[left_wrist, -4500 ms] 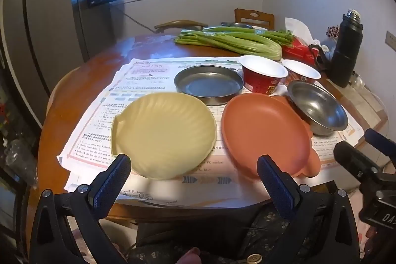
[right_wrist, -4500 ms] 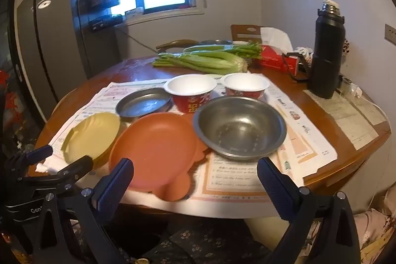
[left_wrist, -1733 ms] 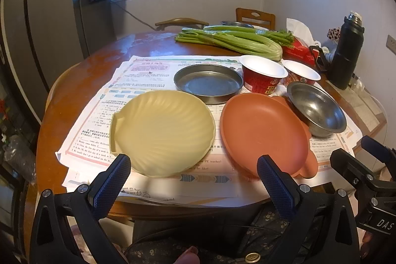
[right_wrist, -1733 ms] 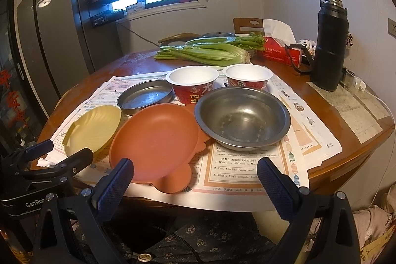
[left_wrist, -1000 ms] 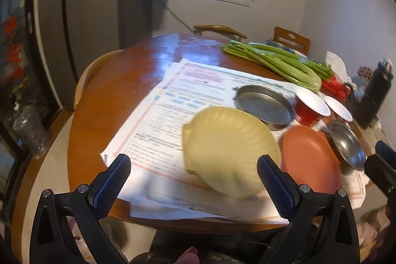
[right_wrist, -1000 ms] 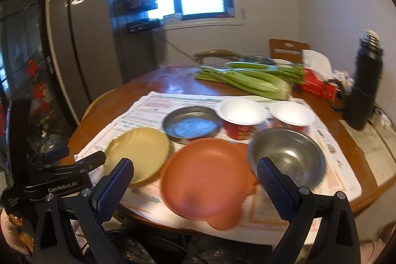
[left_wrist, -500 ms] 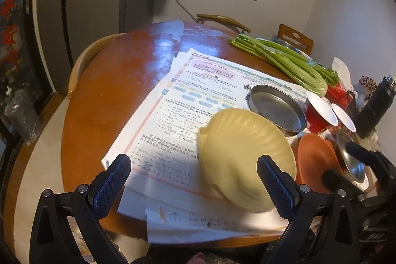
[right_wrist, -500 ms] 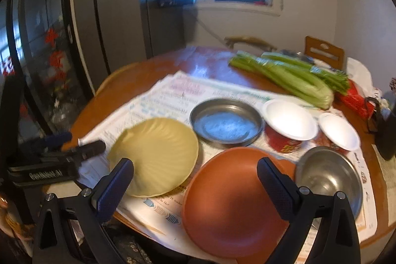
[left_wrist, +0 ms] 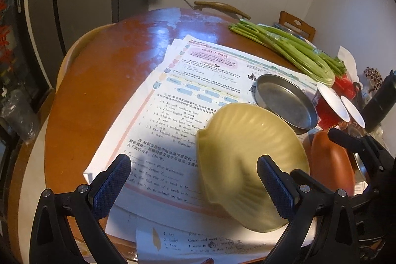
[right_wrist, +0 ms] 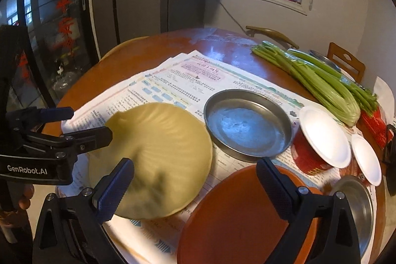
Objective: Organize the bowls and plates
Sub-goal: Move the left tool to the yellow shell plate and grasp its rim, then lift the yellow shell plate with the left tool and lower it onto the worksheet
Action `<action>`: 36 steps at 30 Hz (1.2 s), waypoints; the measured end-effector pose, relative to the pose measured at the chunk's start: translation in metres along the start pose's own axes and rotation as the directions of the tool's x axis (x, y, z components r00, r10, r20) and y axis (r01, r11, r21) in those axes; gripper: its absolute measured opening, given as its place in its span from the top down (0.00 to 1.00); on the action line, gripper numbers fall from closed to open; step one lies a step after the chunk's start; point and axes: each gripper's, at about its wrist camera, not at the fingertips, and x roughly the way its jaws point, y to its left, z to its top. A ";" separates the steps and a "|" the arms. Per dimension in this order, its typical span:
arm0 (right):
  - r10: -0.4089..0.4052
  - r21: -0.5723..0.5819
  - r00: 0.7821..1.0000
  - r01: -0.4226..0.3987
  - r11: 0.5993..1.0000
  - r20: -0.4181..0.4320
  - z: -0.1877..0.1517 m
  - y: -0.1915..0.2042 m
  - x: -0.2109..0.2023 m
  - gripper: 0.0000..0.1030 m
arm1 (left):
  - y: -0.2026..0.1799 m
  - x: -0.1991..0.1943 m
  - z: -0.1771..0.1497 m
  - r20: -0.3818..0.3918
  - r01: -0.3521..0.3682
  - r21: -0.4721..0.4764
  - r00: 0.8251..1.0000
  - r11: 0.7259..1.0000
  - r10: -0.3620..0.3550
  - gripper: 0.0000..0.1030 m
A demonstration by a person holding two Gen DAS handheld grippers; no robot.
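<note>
Left wrist view: left gripper (left_wrist: 193,180) spread wide, empty, low over the papers (left_wrist: 198,81) on the desk (left_wrist: 99,81); yellow shell plate (left_wrist: 247,155) lies beside its right finger, steel plate (left_wrist: 284,103) behind, nothing stacked yet. Right wrist view: right gripper (right_wrist: 195,177) jaws wide, just eased in slightly, grasping nothing, above the yellow shell plate and orange plate (right_wrist: 237,214); red bowls (right_wrist: 319,140) and steel bowl (right_wrist: 358,204) separate, so all sorting seems left.

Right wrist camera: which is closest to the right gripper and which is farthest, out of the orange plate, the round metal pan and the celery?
1. Orange plate: nearest, right under the right gripper, between its open fingers.
2. Round metal pan: next, just beyond the plate on the papers.
3. Celery: farthest, at the table's far right.
</note>
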 end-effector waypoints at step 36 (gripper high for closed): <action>0.083 0.002 0.996 -0.083 0.997 -0.042 0.003 0.020 0.015 0.29 | -0.008 0.017 0.010 -0.040 0.023 0.036 0.999 0.999 -0.021 0.57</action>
